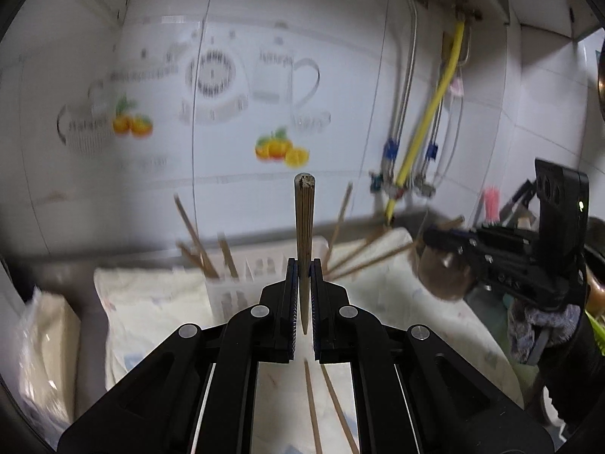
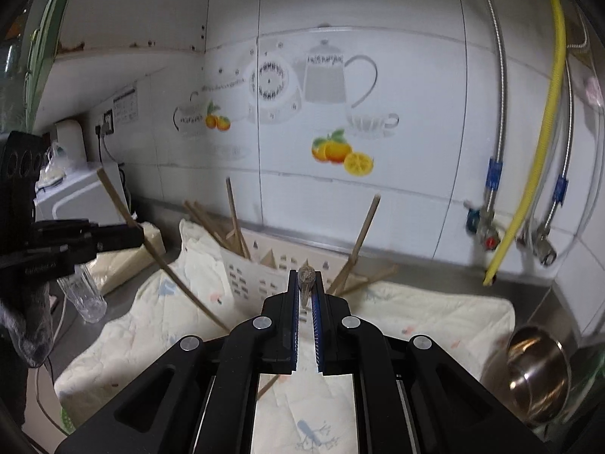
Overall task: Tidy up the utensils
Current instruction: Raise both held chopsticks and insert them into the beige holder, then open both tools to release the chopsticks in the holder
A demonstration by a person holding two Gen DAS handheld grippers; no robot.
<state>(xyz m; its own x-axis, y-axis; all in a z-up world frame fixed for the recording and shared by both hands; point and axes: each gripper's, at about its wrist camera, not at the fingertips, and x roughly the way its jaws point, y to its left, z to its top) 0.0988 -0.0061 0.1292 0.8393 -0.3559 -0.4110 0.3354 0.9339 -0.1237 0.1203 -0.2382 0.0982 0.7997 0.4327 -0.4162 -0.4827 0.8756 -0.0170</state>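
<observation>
Surface: a steel surface (image 2: 435, 270) ran along the tiled wall, under a cream quilted cloth (image 2: 435, 314).
Basket: a pale slotted plastic basket (image 2: 245, 276) sat on the cloth, several wooden chopsticks (image 2: 234, 215) leaning in it.
Left tool (image 1: 304, 268): clenched on one brown wooden chopstick (image 1: 304, 227), held upright.
Right tool (image 2: 306, 283): clamped on another chopstick (image 2: 305, 276), seen end-on.
Loose sticks: two chopsticks (image 1: 325, 408) lay on the cloth.

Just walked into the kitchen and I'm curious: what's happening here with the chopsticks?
A person is sorting chopsticks with two handheld grippers. The left gripper is shut on one chopstick, the right gripper on another. A white slotted basket on a pale cloth already holds several; two more chopsticks lie loose.
</observation>
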